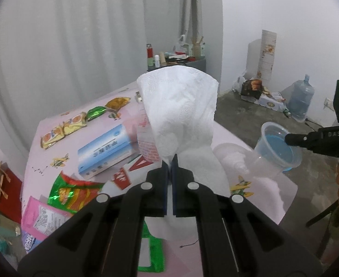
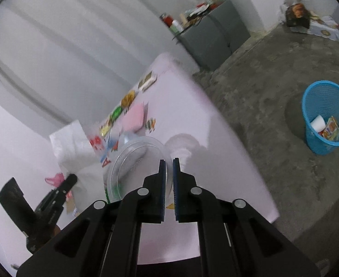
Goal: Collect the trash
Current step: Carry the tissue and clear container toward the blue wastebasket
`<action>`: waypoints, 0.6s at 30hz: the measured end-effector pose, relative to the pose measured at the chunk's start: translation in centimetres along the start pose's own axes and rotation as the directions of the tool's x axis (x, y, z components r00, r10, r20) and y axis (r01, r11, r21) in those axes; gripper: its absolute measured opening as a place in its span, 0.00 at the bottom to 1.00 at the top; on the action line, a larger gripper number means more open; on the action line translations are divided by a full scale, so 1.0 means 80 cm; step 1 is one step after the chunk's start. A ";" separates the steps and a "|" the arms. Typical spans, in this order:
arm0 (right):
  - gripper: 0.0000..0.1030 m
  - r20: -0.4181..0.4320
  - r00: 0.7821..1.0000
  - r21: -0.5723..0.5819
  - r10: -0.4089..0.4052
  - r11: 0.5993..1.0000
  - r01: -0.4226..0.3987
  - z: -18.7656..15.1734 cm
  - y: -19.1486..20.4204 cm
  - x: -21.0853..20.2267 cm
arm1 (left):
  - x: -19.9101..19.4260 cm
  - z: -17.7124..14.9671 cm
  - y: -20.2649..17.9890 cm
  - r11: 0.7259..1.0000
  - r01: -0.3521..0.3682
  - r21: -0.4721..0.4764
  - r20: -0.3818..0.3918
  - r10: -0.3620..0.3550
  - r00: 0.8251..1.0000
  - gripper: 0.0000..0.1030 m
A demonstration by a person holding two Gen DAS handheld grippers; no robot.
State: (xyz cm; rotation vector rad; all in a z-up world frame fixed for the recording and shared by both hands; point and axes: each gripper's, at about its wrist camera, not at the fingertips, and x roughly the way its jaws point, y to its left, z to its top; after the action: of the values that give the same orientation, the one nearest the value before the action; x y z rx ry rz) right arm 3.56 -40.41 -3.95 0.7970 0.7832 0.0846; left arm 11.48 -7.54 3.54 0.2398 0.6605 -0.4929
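We grip a white tissue in our left gripper, its jaws clamped tight on the paper, which stands up above the pink table. Our right gripper pinches the rim of a clear cup, jaws closed on its thin wall, the cup lifted over the table's edge. Wrappers and a blue box lie on the table behind the tissue. On the concrete floor, well apart from the table, stands a blue bin with some trash inside.
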 end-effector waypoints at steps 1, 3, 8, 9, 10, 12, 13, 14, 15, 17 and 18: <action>0.06 0.011 1.000 0.007 0.001 1.000 -0.001 0.001 -0.004 -0.006 | 0.002 0.004 -0.006 1.000 0.008 0.006 0.000 -0.008 1.000 0.01; 0.06 0.043 0.999 0.023 0.009 1.000 -0.010 0.004 -0.014 -0.024 | 0.008 0.011 -0.017 1.000 0.017 0.017 -0.001 -0.017 1.000 0.01; 0.06 0.117 0.993 0.052 0.021 0.998 -0.027 0.012 -0.037 -0.065 | 0.036 0.034 -0.054 0.996 0.074 0.050 -0.025 -0.073 0.997 0.01; 0.06 0.127 0.992 0.057 0.023 0.998 -0.031 0.012 -0.042 -0.071 | 0.042 0.038 -0.063 0.995 0.081 0.060 -0.032 -0.079 0.996 0.01; 0.06 0.141 0.990 0.062 0.023 0.998 -0.033 0.014 -0.048 -0.078 | 0.050 0.043 -0.074 0.993 0.092 0.072 -0.039 -0.089 0.995 0.01; 0.06 0.156 0.988 0.076 0.016 0.997 -0.028 0.015 -0.059 -0.086 | 0.065 0.053 -0.097 0.988 0.122 0.097 -0.059 -0.116 0.991 0.01; 0.06 0.160 0.987 0.084 0.011 0.996 -0.025 0.015 -0.064 -0.088 | 0.072 0.058 -0.111 0.984 0.142 0.111 -0.070 -0.135 0.988 0.01; 0.06 0.166 0.986 0.100 0.005 0.995 -0.022 0.016 -0.073 -0.091 | 0.078 0.062 -0.125 0.979 0.161 0.125 -0.078 -0.152 0.985 0.01; 0.06 0.171 0.985 0.119 -0.001 0.993 -0.019 0.016 -0.084 -0.094 | 0.083 0.065 -0.136 0.976 0.172 0.136 -0.084 -0.161 0.983 0.01; 0.06 0.182 0.983 0.150 -0.014 0.989 -0.014 0.015 -0.103 -0.099 | 0.094 0.072 -0.165 0.966 0.193 0.172 -0.094 -0.179 0.979 0.01; 0.06 0.190 0.981 0.168 -0.020 0.986 -0.012 0.014 -0.114 -0.103 | 0.100 0.075 -0.179 0.961 0.201 0.190 -0.099 -0.185 0.978 0.01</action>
State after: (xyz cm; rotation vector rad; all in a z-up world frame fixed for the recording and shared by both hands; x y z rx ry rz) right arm -3.56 -50.45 -4.59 0.9494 0.6145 -0.0629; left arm 12.81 -24.89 2.18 0.3874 0.7172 -0.7418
